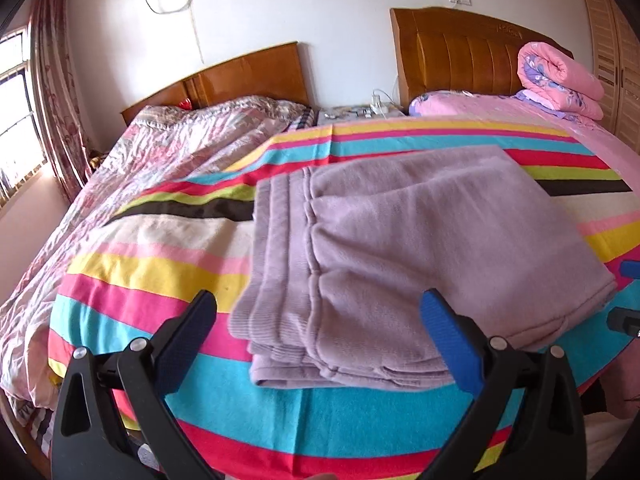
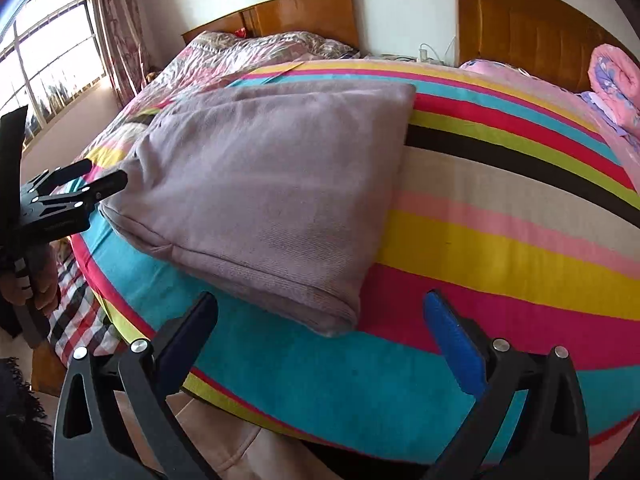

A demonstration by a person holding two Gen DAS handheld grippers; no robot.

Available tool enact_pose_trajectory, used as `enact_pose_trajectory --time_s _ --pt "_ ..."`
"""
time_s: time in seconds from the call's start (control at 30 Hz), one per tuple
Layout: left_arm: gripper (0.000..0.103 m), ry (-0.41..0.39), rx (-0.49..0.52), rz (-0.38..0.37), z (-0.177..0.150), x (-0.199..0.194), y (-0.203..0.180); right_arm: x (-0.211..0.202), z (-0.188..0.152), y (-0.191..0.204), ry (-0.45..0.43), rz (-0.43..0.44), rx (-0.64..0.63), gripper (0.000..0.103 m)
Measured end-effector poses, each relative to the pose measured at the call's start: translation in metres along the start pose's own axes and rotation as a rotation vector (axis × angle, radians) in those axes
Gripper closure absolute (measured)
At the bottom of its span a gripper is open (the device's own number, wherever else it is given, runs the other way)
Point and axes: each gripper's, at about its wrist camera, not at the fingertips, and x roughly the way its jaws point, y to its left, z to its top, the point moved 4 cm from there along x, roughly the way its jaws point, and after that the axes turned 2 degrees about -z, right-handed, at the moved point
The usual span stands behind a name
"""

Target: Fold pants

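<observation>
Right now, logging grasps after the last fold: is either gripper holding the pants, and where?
Nothing is held. The left gripper and right gripper are both open, and the folded pants lie free on the striped blanket.

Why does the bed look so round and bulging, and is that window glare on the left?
Left wrist view: the fisheye lens bows the striped blanket and the headboards; daylight overexposes the window. Right wrist view: the same bulge, the window again blown white, the folded pants slightly soft, dark vignette at the corners.
</observation>
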Motion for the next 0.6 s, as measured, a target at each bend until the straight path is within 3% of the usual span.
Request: enact_pose_trajectory --time_s 0.07,0.13,0.23,0.3,0.43,0.6 --pt "0.001 -0.111 0.015 0.016 0.011 -0.032 0.001 -0.033 0.003 -0.001 -0.107 0.003 0.009 0.004" --pt "0.001 -0.170 0.014 0.039 0.020 -0.054 -0.002 -0.059 0.007 0.003 -0.207 -0.016 -0.014 0.004" --pt "0.001 -0.188 -0.041 0.088 0.018 -0.069 -0.011 -0.083 0.008 0.015 -0.324 -0.051 -0.056 0.004" --pt "0.001 -0.189 -0.088 0.071 0.012 -0.074 -0.019 -0.091 0.007 0.021 -0.379 -0.064 -0.075 0.004" --pt "0.001 -0.101 -0.122 -0.014 -0.002 -0.067 -0.038 -0.093 0.005 0.036 -0.384 -0.037 -0.088 0.004" --pt "0.001 -0.104 -0.084 -0.017 -0.009 -0.069 -0.053 -0.083 -0.002 0.051 -0.344 -0.032 -0.127 0.004"
